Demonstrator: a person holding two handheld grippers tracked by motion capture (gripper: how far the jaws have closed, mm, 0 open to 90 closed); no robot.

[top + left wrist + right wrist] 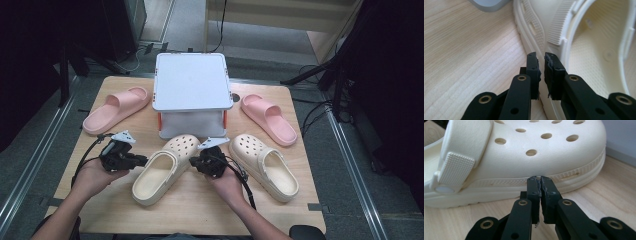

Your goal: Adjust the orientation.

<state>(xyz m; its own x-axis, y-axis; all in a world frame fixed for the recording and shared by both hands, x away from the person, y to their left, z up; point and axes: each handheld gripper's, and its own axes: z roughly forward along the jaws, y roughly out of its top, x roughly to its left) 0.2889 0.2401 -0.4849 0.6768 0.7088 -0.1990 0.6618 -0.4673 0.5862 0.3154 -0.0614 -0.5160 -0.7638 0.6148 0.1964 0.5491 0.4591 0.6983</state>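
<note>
A cream clog (160, 172) lies at the middle front of the wooden table (200, 210), toe toward the white box. My left gripper (144, 160) comes at it from the left. In the left gripper view its jaws (541, 57) stand together with only a slit between them, nothing in it, tips at the clog's (599, 50) side rim by the strap. My right gripper (192, 161) comes from the right. Its jaws (540, 179) are shut and empty, tips against the ribbed sole edge of the clog (536, 152) below the holed toe.
A second cream clog (265, 165) lies right of my right hand. A white box on legs (191, 82) stands at the back middle, with one pink slide (116, 109) to its left and another (268, 119) to its right.
</note>
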